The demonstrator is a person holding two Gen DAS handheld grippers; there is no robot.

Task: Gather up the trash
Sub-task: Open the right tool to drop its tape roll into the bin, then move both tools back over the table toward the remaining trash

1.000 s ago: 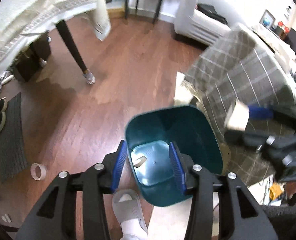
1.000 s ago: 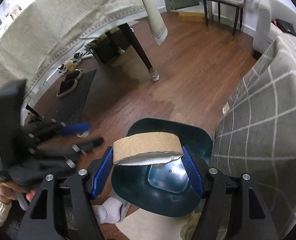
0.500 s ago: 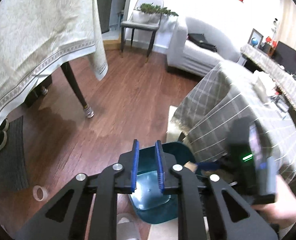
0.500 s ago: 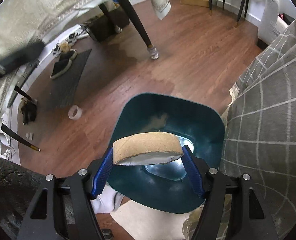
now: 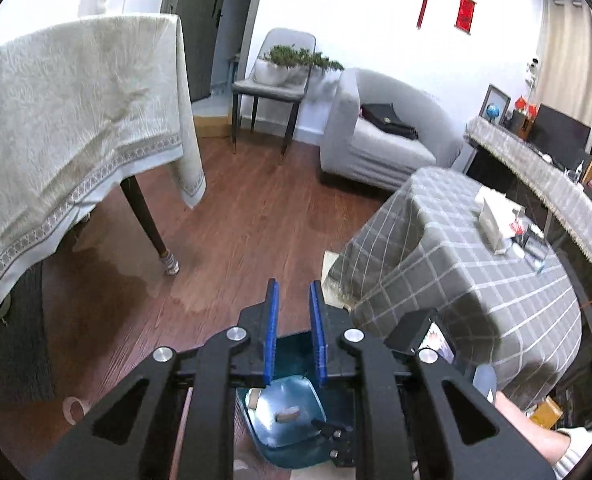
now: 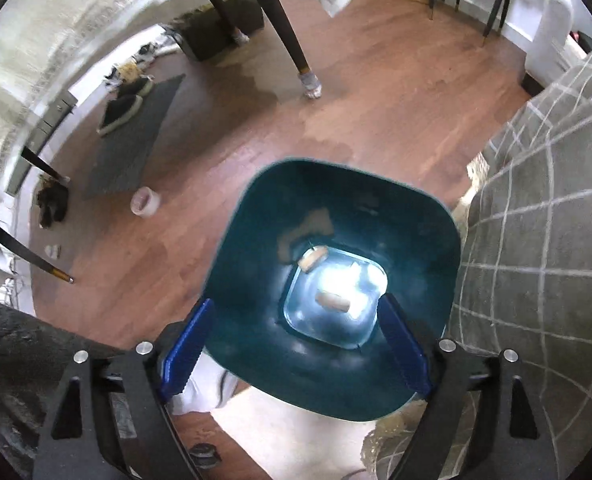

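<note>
A dark teal trash bin [image 6: 335, 208] stands on the wood floor below my right gripper [image 6: 296, 340], which is open and empty right above the bin's near rim. Two cardboard rolls lie on the bin's bottom, one [image 6: 313, 258] at the back, one [image 6: 331, 301] in the middle. In the left wrist view the bin [image 5: 292, 436] is low behind my left gripper [image 5: 294, 332], whose blue pads are close together with a narrow gap and nothing between them. A clear tape roll [image 6: 146, 201] lies on the floor left of the bin, also seen in the left wrist view [image 5: 74, 410].
A grey checked cloth covers a low table [image 6: 543, 240] right of the bin. A dining table with a cream cloth [image 5: 76, 128] and dark leg [image 6: 292, 40] stands to the left. A dark mat with slippers [image 6: 136, 128], a sofa [image 5: 375, 136] and a chair [image 5: 272, 88] are farther off.
My right gripper opened and dropped the cardboard roll into the bin. My left gripper narrowed and tilted up away from the bin toward the room.
</note>
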